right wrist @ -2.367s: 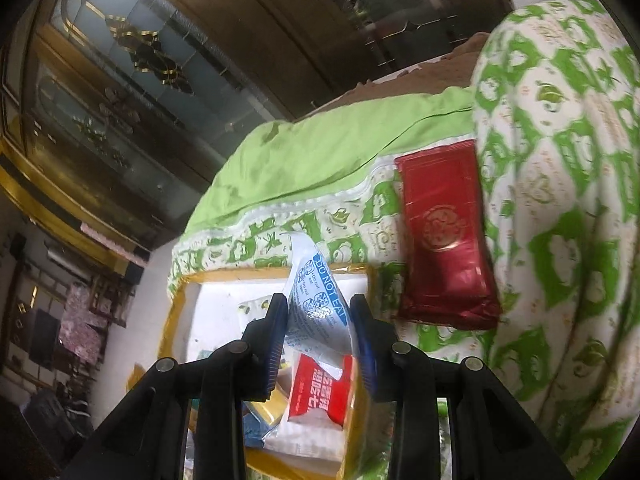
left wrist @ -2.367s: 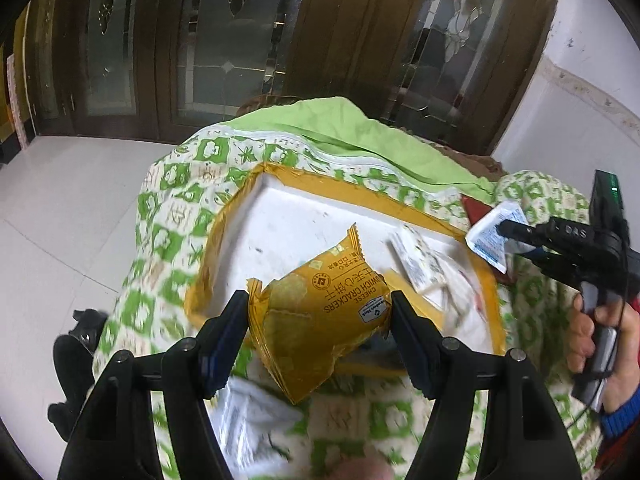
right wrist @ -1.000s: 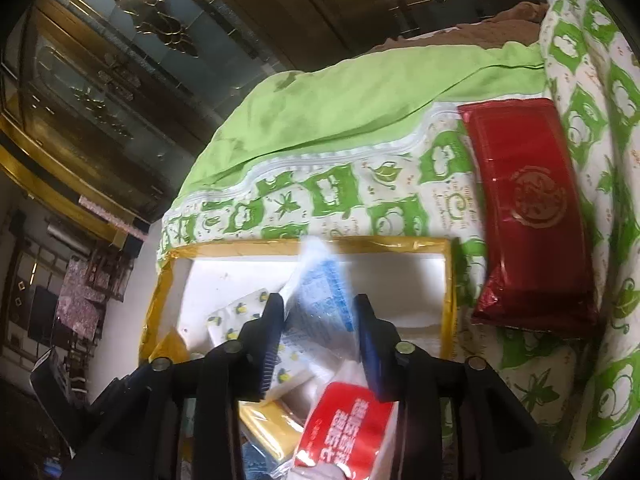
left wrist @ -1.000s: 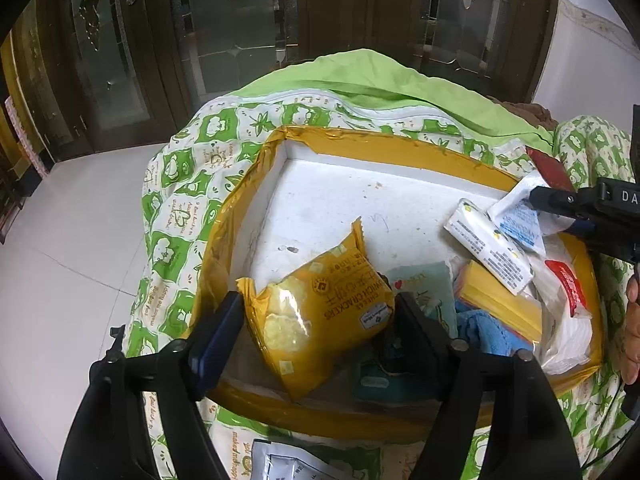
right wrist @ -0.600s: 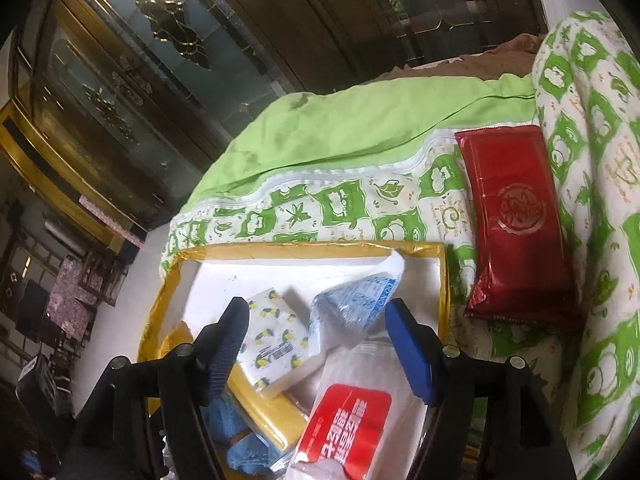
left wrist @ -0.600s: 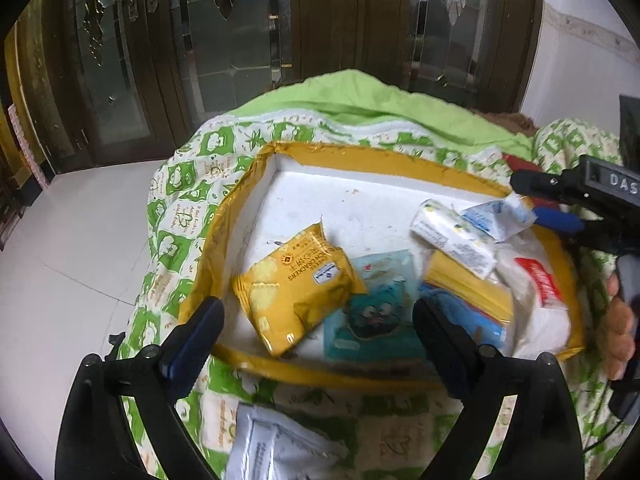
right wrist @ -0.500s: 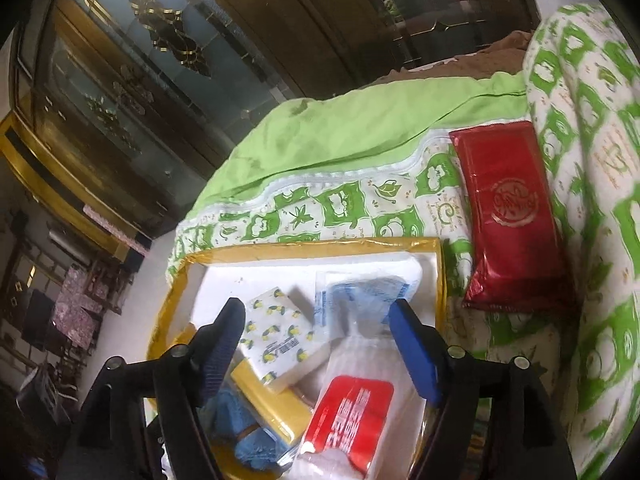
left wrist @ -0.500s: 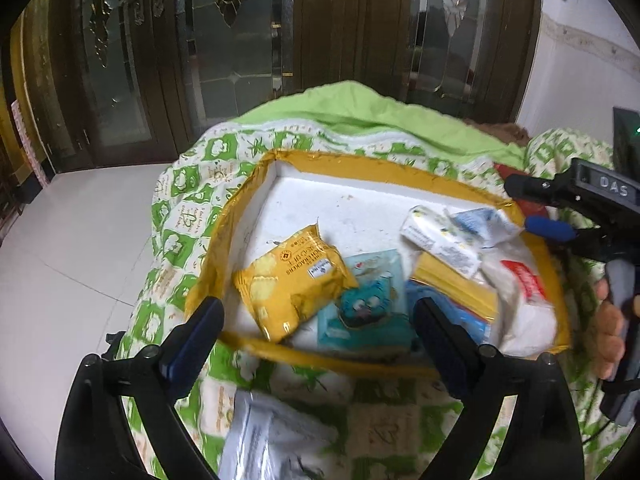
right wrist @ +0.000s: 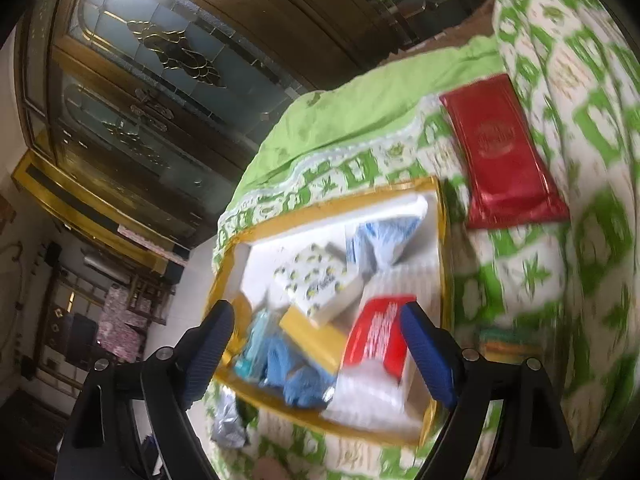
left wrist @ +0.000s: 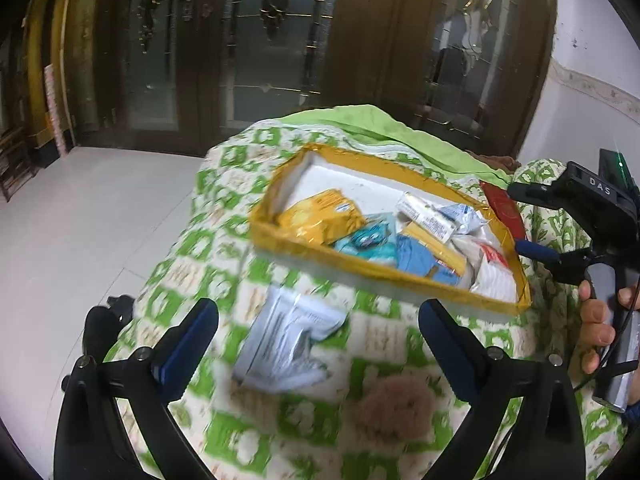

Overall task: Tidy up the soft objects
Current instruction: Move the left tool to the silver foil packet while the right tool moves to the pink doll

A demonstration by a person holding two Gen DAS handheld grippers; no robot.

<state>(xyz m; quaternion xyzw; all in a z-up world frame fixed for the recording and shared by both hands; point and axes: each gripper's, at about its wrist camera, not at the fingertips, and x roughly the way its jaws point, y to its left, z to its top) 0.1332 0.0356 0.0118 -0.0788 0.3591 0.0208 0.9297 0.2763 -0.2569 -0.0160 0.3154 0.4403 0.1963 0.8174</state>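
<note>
Green-patterned quilt is spread under a yellow-rimmed tray filled with soft packets; a yellow packet lies inside. Left gripper and right gripper jaws are seen opening, nothing clamped. A silver pouch is left on the quilt.

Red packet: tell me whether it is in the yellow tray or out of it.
Out. The red packet lies flat on the green-patterned quilt, beside the yellow tray.

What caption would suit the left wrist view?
Open left gripper, jaws opening, above a silver packet; filled yellow-rimmed tray beyond.
</note>
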